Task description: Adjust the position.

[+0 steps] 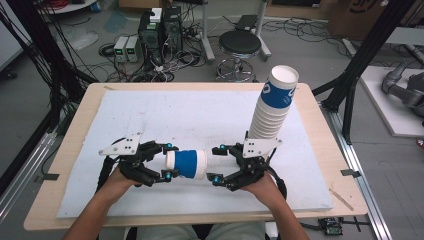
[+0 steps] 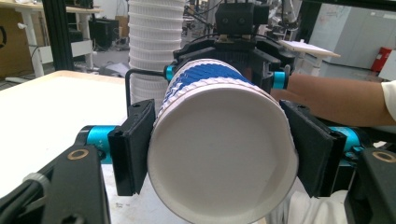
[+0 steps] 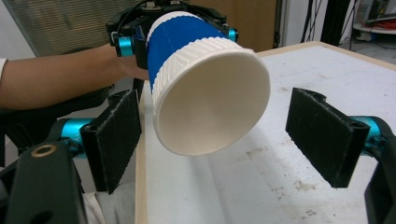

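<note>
Cup stack (image 1: 274, 105) behind right gripper (image 1: 225, 164)

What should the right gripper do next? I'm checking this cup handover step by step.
Probably close the right gripper on the cup's free end. The left gripper clamps the blue-and-white cup, held on its side above the table, and the right gripper's pads stand open on either side of its end without touching it. Gripping first would let the left release safely.

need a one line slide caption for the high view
Left tongs clamp a blue-and-white paper cup held sideways over the table as the open right tongs flank its other end.
</note>
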